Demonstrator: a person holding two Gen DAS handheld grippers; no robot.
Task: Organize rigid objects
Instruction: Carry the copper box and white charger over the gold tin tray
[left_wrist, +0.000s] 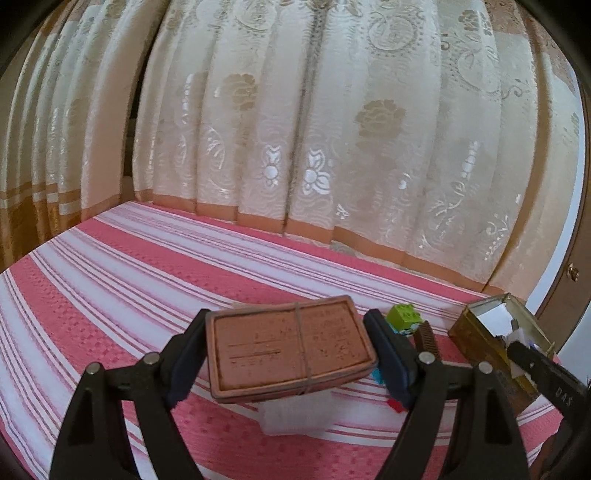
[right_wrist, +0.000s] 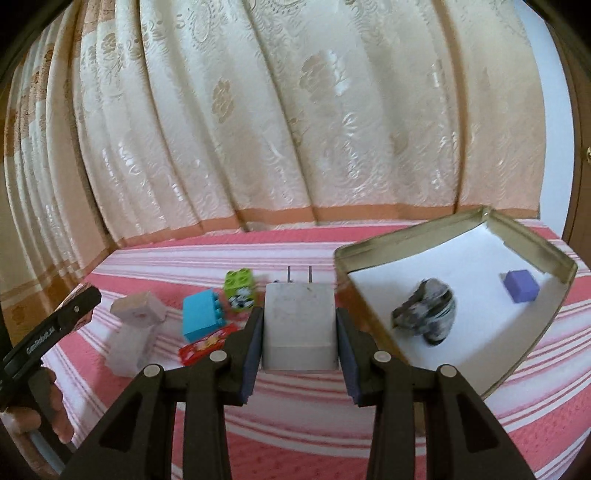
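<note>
Two grippers, each loaded. Left gripper (left_wrist: 291, 360) has its jaws set wide across the short sides of a flat reddish-brown tin (left_wrist: 290, 352), a thin band looped round its middle; the tin rides level and clear of the bed's striped pink cover (left_wrist: 110, 295). The wide span looks forced by the tin's breadth, and the level carry probably keeps it from pivoting in the pads.

Right gripper (right_wrist: 299, 341) has its jaws drawn in narrow on a white plug adapter (right_wrist: 299, 321), pads flat on its two side faces, the two metal prongs pointing far, away from the camera. Gripping the plain sides likely leaves the prongs free and the body square for setting down.

Open gold-rimmed box (right_wrist: 532, 243) sits just right of the adapter, white-lined, already holding a grey crumpled-looking lump (right_wrist: 424, 310), blurred and not identifiable, and a purple cube (right_wrist: 521, 286). It appears to be the collecting place.

Loose items on the cover, left of the adapter: green building block (right_wrist: 239, 286), blue building block (right_wrist: 203, 314), red wrapper (right_wrist: 203, 345), pale pedestal-shaped piece (right_wrist: 135, 325).

Adapter surface: scuffed, off-white, boxy, edges rounded.
</note>
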